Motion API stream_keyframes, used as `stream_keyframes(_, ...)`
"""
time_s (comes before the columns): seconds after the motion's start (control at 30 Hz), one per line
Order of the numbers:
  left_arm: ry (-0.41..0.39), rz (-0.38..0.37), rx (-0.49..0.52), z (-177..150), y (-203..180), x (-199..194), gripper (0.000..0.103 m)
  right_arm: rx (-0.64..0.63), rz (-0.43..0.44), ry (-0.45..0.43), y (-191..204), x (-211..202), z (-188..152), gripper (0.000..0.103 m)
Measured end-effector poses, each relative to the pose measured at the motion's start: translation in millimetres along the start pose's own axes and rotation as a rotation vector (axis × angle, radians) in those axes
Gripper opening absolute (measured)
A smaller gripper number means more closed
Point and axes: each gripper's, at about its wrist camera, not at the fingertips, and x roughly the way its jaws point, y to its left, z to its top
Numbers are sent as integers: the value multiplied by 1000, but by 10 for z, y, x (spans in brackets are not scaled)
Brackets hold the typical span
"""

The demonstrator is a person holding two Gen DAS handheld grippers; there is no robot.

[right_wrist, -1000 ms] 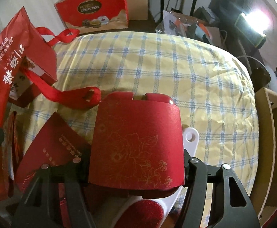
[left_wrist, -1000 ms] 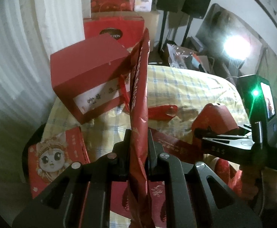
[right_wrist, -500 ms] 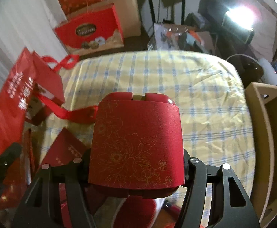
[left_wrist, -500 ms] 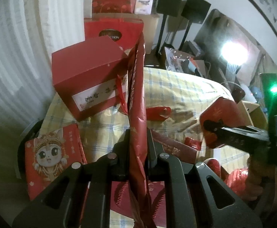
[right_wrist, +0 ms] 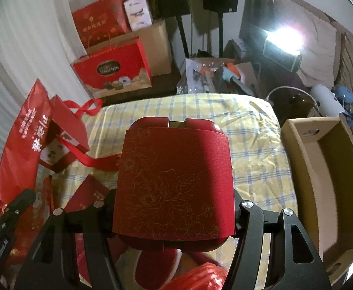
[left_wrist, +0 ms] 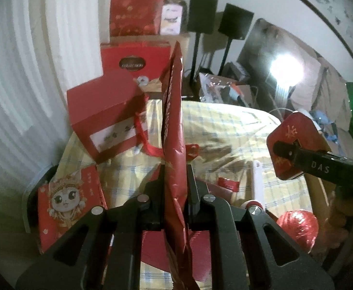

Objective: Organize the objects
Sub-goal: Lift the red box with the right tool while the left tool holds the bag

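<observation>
My left gripper (left_wrist: pixel 175 176) is shut on the upper edge of a red gift bag (left_wrist: pixel 172 111), which stands edge-on in front of the left wrist camera. In the right wrist view the same red gift bag (right_wrist: pixel 24 140) hangs at the left, with the left gripper (right_wrist: pixel 12 207) low beside it. A red box with a white label (left_wrist: pixel 106 116) and a red ribbon sits by the bag's mouth. My right gripper (right_wrist: pixel 174 205) is shut on a red box with gold flower lines (right_wrist: pixel 174 183), held above the table. The left wrist view has that red box (left_wrist: pixel 295 145) at the right.
A yellow plaid cloth (right_wrist: pixel 200 111) covers the table. An open cardboard box (right_wrist: pixel 326 193) stands at its right edge. A red box with a cartoon face (left_wrist: pixel 67 200), a white strip (left_wrist: pixel 257 181) and a red ball (left_wrist: pixel 297 227) lie near me. Red gift bags (right_wrist: pixel 113 70) stand behind.
Both grippers have risen. The right gripper has carried the red flowered box up and off to the right, and the cardboard box has come into its view. The bag stays gripped.
</observation>
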Motion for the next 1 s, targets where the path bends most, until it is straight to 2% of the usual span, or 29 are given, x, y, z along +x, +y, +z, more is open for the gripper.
stream_keyframes(0.13, -18, -19, 10, 14, -64, -73, 11, -13, 0, -35, -50, -160, -35, 64)
stream_keyframes(0.4, -34, -7, 38, 42, -187, -113, 11, -26, 10, -113, -123, -466, -44, 64)
stream_keyframes(0.7, -47, 13, 47, 67, -254, -141, 11, -21, 12, -152, -227, -603, -61, 64)
stream_keyframes(1.0, -92, 33, 61, 157, -354, -283, 11, -15, -38, -229, -380, -922, -102, 64)
